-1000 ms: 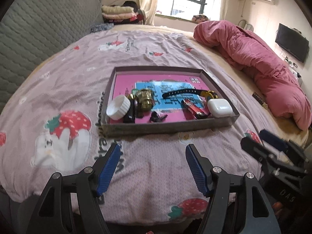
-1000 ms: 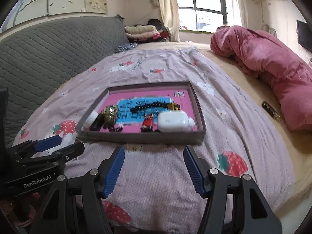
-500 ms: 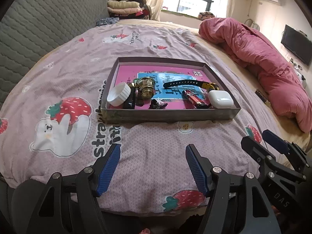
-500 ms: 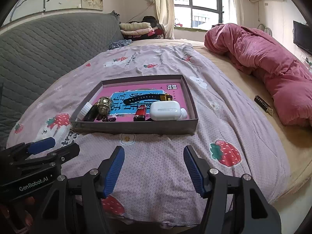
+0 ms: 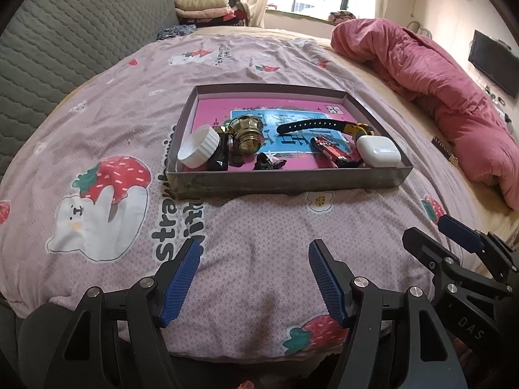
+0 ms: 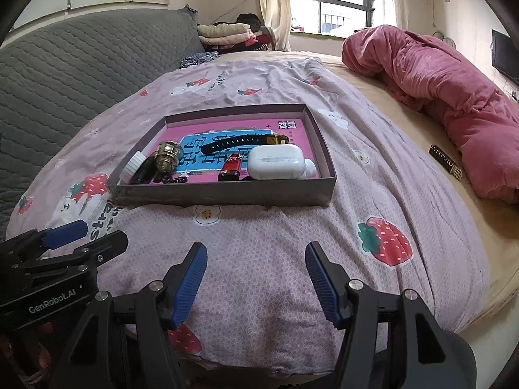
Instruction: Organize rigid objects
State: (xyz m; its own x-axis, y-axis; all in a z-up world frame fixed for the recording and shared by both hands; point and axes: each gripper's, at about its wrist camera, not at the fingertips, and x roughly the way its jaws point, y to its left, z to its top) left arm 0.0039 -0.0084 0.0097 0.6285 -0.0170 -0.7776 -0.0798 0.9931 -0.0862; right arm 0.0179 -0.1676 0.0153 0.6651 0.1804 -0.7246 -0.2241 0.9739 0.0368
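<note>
A shallow grey box [image 5: 285,183] [image 6: 223,194] with a pink floor lies on the bed. In it are a white ribbed cap [image 5: 199,146], a black bottle [image 5: 219,157], a brass fitting [image 5: 247,131] [image 6: 167,155], a black hair clip [image 5: 267,162], a black watch [image 5: 311,124] [image 6: 241,142], a red lighter [image 5: 332,152] [image 6: 231,167] and a white earbud case [image 5: 378,150] [image 6: 275,162]. My left gripper [image 5: 254,275] is open and empty, short of the box. My right gripper [image 6: 256,275] is open and empty, also short of the box.
The bed has a pink strawberry-print sheet [image 5: 107,175]. A rolled pink quilt [image 5: 438,81] lies along the right side. A small black item [image 6: 446,162] lies on the beige sheet beside it. A grey padded headboard [image 6: 65,74] stands at left. Folded clothes [image 6: 227,32] are stacked at the far end.
Both grippers have pulled back and risen a little from the box, so it sits farther off and more of the bed shows. Both stay open and empty.
</note>
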